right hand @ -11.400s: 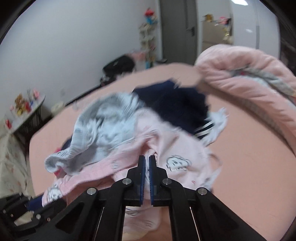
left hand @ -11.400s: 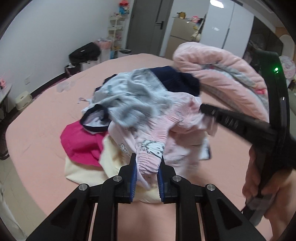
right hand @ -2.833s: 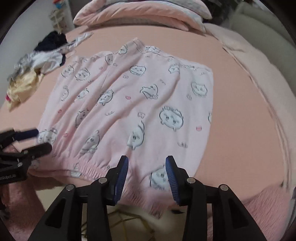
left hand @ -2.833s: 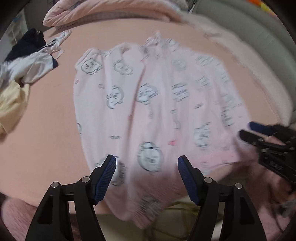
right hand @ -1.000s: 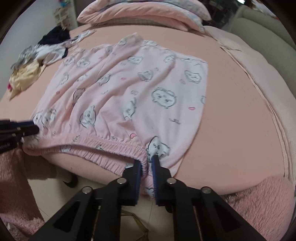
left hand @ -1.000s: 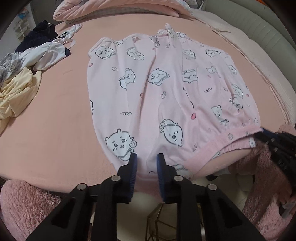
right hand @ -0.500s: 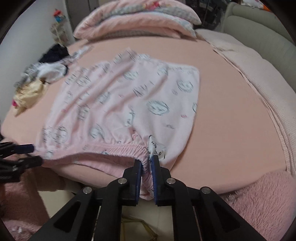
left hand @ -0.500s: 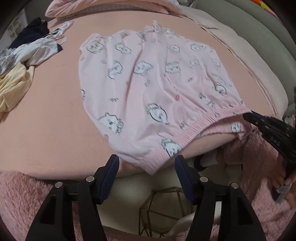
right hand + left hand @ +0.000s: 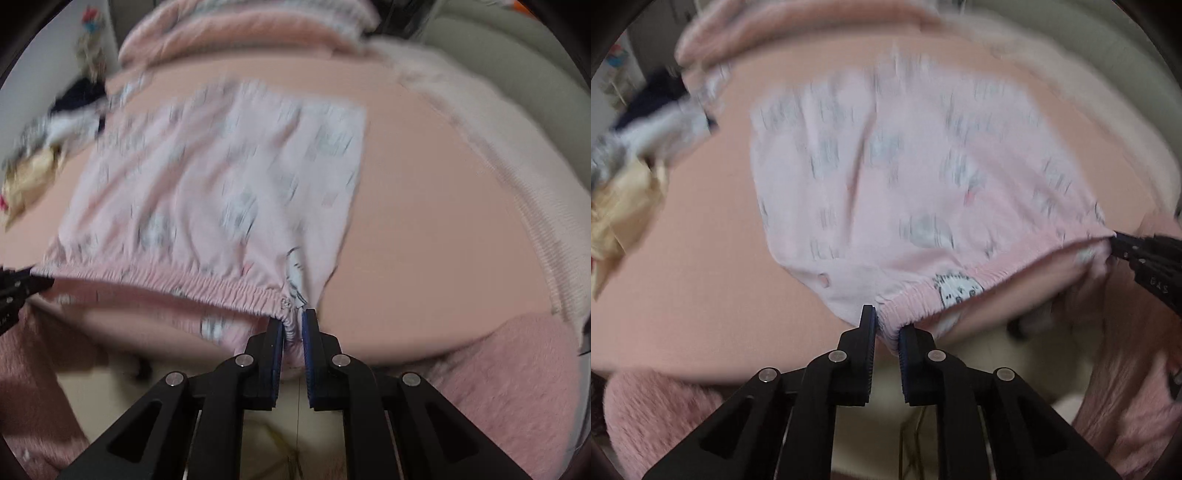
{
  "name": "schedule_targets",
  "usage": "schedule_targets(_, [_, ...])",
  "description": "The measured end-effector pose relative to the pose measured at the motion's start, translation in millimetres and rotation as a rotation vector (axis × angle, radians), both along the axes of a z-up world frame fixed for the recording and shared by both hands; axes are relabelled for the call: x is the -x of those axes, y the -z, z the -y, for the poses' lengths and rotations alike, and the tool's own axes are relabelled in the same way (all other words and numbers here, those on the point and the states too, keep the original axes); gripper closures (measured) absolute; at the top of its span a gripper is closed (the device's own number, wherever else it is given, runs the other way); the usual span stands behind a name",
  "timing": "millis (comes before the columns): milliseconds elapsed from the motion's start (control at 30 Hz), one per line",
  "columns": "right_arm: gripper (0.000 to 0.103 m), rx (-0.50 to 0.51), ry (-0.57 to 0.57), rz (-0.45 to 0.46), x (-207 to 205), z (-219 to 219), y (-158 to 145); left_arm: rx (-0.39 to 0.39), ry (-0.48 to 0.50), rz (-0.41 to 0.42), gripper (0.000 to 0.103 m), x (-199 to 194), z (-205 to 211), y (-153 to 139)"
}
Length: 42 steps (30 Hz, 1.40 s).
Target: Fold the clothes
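Note:
A pale pink garment (image 9: 905,177) printed with cartoon animals lies spread on the pink bed, its gathered elastic hem toward me; it also shows in the right wrist view (image 9: 221,192). My left gripper (image 9: 886,325) is shut on the hem's left corner. My right gripper (image 9: 293,325) is shut on the hem's right corner, and shows at the right edge of the left wrist view (image 9: 1123,243). The hem is stretched between them at the bed's near edge. Both views are motion-blurred.
A pile of other clothes (image 9: 635,147) lies at the bed's far left, also in the right wrist view (image 9: 44,147). Pink bedding (image 9: 240,29) is heaped at the back. A beige headboard (image 9: 498,55) runs along the right. Fuzzy pink fabric (image 9: 498,369) hangs below.
My left gripper, open half a second ago, has closed on the hem's left corner. Both grippers now pull the hem taut and lift it; the right stayed shut.

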State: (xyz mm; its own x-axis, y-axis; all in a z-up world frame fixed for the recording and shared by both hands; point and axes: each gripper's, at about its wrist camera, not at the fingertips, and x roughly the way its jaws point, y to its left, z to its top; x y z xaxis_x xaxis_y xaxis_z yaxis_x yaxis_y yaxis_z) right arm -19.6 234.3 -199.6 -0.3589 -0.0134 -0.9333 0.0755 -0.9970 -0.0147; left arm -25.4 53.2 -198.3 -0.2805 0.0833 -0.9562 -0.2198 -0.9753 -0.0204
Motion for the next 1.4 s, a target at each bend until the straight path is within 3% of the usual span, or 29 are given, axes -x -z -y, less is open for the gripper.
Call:
schedule_targets(67, [0.091, -0.003, -0.021, 0.071, 2, 4, 11, -0.047, -0.034, 0.029, 0.087, 0, 10, 4])
schedule_targets(100, [0.089, 0.003, -0.032, 0.056, 1, 6, 6, -0.07, -0.048, 0.038, 0.083, 0, 14, 3])
schedule_targets(133, [0.082, 0.038, -0.049, 0.054, -2, 5, 0, -0.099, -0.053, 0.032, 0.068, -1, 19, -4])
schedule_targets(167, [0.074, 0.074, -0.065, 0.052, -5, 5, -6, -0.138, -0.054, 0.018, 0.043, -3, 23, -11])
schedule_targets(200, [0.071, 0.109, -0.081, 0.05, -8, 5, -13, -0.177, -0.055, 0.004, 0.034, -5, 28, -19])
schedule_targets(233, [0.062, 0.145, -0.097, 0.049, -11, 4, -19, -0.214, -0.064, -0.012, 0.032, -7, 33, -26])
schedule_targets(267, [0.056, 0.185, -0.116, 0.054, -14, 3, -25, -0.245, -0.088, -0.03, 0.032, -9, 41, -32])
schedule_targets(333, [0.055, 0.248, -0.129, 0.035, -18, -1, -38, -0.297, -0.148, -0.062, 0.032, -11, 57, -40])
schedule_targets(400, [0.055, 0.263, -0.066, -0.021, -16, -10, -45, -0.303, -0.232, -0.035, 0.035, -3, 68, -31])
schedule_targets(467, [0.055, 0.254, 0.031, -0.077, -9, -21, -46, -0.318, -0.314, 0.014, 0.07, 6, 79, -15])
schedule_targets(500, [0.055, 0.254, 0.061, -0.053, -3, -25, -35, -0.342, -0.333, 0.047, 0.072, 7, 79, -5])
schedule_targets(667, [0.056, 0.303, 0.148, 0.071, 9, -37, 8, -0.36, -0.311, 0.097, 0.073, 10, 65, 14])
schedule_targets(700, [0.056, 0.299, 0.158, 0.073, 7, -39, 9, -0.329, -0.298, 0.105, 0.073, 9, 63, 15])
schedule_targets(800, [0.056, 0.225, 0.195, 0.113, -2, -42, 11, -0.116, -0.27, 0.112, 0.073, 6, 57, 16])
schedule_targets(833, [0.056, 0.237, 0.211, 0.114, -5, -45, 11, -0.104, -0.284, 0.079, 0.073, 4, 59, 9])
schedule_targets(933, [0.056, 0.322, 0.24, 0.049, -13, -55, 0, -0.248, -0.306, -0.001, 0.073, 3, 68, -11])
schedule_targets(1000, [0.056, 0.35, 0.248, 0.01, -14, -57, -5, -0.279, -0.288, -0.026, 0.073, 9, 65, -16])
schedule_targets(1167, [0.055, 0.358, 0.25, 0.03, -15, -51, 6, -0.372, -0.295, 0.052, 0.071, 17, 54, 7])
schedule_targets(1367, [0.055, 0.367, 0.252, 0.053, -16, -45, 19, -0.158, -0.384, 0.045, 0.071, 9, 62, 14])
schedule_targets(1400, [0.055, 0.368, 0.244, 0.054, -15, -44, 19, -0.152, -0.396, 0.045, 0.071, 8, 65, 14])
